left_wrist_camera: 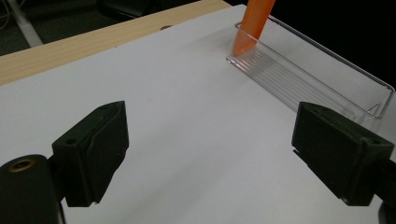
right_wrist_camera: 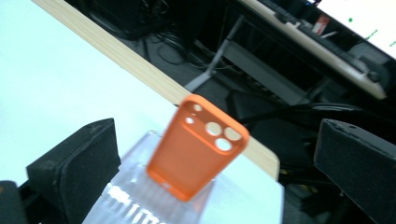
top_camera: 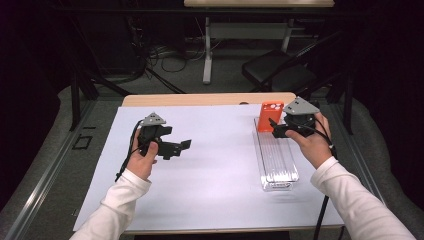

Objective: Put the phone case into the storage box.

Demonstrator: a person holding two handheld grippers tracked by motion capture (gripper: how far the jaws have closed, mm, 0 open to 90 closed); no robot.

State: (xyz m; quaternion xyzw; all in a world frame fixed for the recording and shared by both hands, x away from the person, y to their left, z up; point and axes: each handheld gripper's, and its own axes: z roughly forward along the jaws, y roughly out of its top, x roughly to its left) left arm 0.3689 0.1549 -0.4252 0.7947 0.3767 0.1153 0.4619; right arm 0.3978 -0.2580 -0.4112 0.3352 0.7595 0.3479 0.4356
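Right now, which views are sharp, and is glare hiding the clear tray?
High view: sharp table, dark surroundings, glare on the clear tray's near end. Left gripper view: crisp; tray ribs readable. Right gripper view: soft, orange phone case slightly blurred, white sheet washed out, tray glare-streaked.

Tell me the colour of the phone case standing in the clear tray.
Orange phone case; clearest in the right gripper view.

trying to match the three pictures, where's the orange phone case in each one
High view: orange phone case stands upright at the far end of the clear tray, right of centre.
Left gripper view: top edge, right of centre, leaning in the tray's far end.
Right gripper view: centre, between the open jaws.
Shared landmark: the clear ribbed tray.
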